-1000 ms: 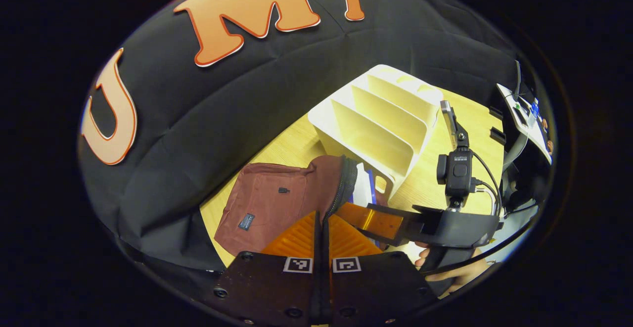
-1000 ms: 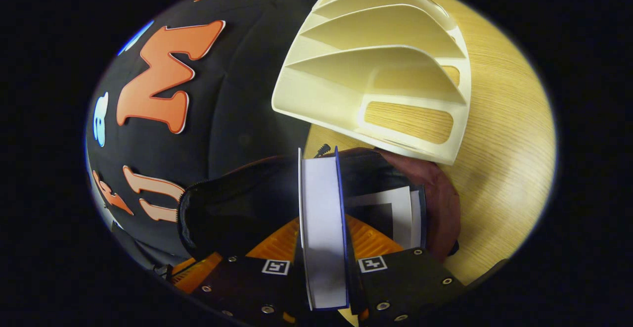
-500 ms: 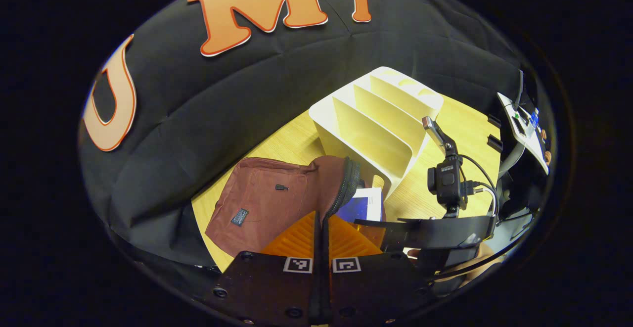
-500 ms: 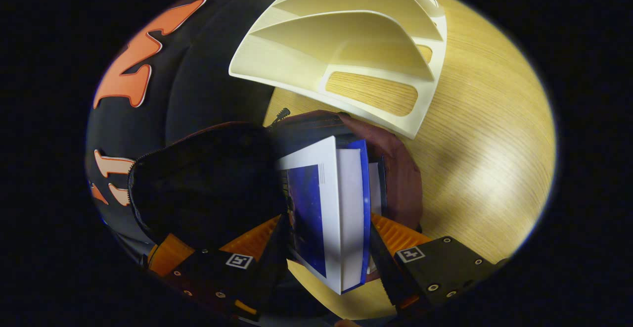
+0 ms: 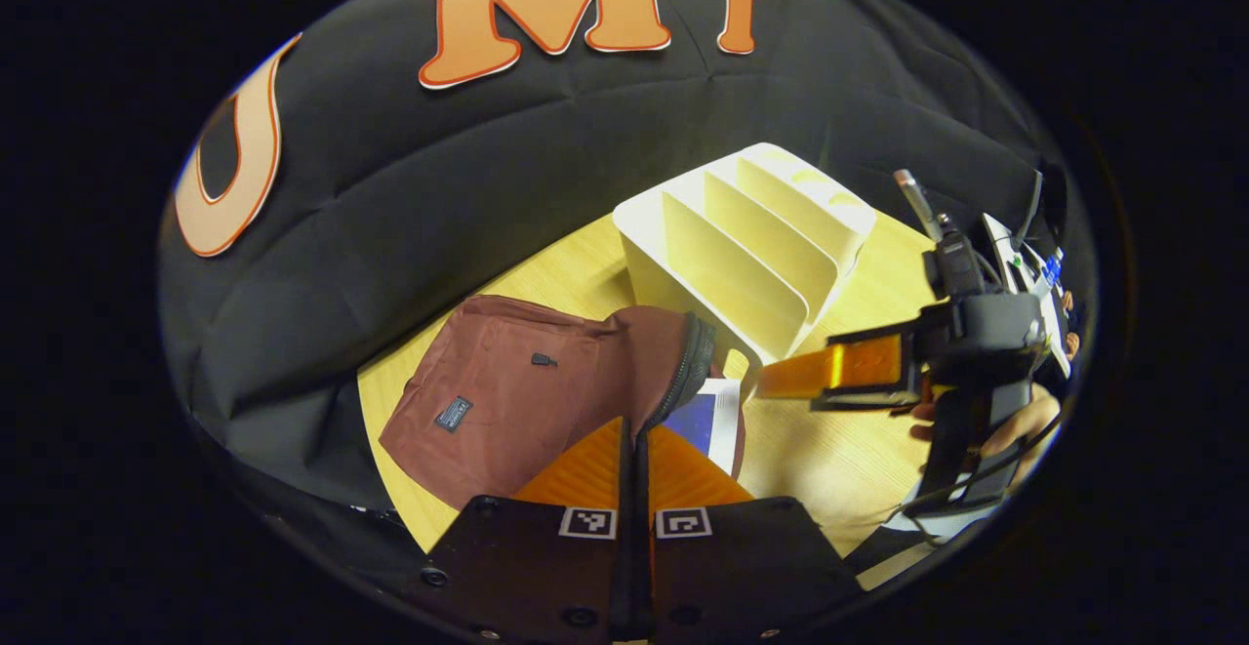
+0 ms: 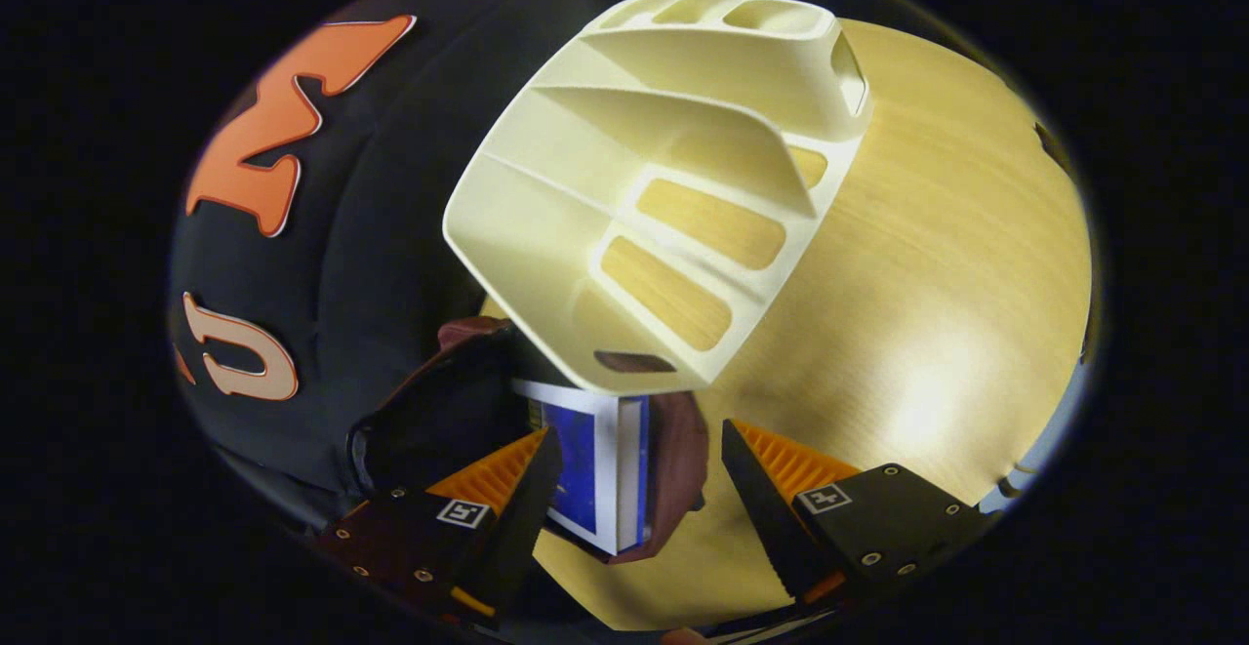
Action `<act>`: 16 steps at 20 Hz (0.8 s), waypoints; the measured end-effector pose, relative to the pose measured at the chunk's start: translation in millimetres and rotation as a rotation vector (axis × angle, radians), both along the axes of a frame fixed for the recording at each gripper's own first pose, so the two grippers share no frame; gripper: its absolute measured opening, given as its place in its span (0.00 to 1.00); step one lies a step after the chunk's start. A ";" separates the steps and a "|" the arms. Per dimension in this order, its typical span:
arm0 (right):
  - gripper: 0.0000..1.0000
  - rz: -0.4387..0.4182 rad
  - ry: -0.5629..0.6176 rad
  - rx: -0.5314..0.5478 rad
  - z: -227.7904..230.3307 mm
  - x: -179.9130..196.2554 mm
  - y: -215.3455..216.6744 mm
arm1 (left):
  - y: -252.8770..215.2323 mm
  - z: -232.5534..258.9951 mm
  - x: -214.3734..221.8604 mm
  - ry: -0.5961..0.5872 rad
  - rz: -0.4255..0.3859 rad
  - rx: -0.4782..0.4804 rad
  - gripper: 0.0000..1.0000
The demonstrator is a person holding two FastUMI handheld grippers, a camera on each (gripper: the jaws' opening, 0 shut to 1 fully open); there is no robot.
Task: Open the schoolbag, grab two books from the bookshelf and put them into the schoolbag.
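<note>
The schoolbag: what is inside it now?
A blue book sticks out of the schoolbag mouth. The bag's dark inside hides anything deeper, so a second book cannot be confirmed.

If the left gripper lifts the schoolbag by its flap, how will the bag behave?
Likely floppy: the schoolbag is soft creased fabric lying slumped on the table, so it should sag and fold. The blue book pokes out of its open mouth and might slide out if tipped. The left gripper seems shut on the zipper edge, a thin hold.
</note>
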State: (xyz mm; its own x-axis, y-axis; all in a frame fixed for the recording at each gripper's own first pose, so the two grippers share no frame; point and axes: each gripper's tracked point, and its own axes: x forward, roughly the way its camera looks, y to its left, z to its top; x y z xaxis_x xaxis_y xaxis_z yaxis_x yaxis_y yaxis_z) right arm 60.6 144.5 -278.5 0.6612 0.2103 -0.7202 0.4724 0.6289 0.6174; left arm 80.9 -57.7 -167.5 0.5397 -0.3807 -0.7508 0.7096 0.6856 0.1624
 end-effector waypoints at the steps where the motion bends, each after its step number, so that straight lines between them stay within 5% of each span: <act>1: 0.98 -0.001 -0.007 -0.010 2.0 1.1 -13.5 | -1.2 -1.5 -0.9 0.007 0.009 -0.003 0.01; 4: 0.98 0.032 -0.001 -0.043 1.4 2.3 -45.2 | -6.7 -8.4 -7.2 0.020 0.044 0.007 0.01; 8: 0.98 0.130 0.028 -0.104 3.2 1.2 -82.9 | -15.8 -23.3 -26.2 0.065 0.125 -0.004 0.14; 10: 0.98 0.186 0.025 -0.128 7.2 5.8 -100.4 | -20.9 -31.6 -41.7 0.093 0.175 -0.027 0.39; 13: 0.98 0.280 0.019 -0.217 11.6 7.2 -129.8 | -32.2 -28.2 -56.4 0.057 0.254 -0.058 1.00; 16: 0.98 0.359 -0.027 -0.280 26.3 8.4 -150.2 | -54.1 -10.6 -69.0 -0.020 0.333 -0.121 1.00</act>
State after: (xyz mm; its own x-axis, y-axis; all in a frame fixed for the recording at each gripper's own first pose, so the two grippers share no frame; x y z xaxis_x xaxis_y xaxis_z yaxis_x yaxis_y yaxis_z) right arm 69.0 -5.7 -252.2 0.6011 0.2295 -0.7655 0.1800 0.8944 0.4095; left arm 11.9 -111.7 -178.1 0.6637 -0.2666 -0.6989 0.4409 0.8942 0.0776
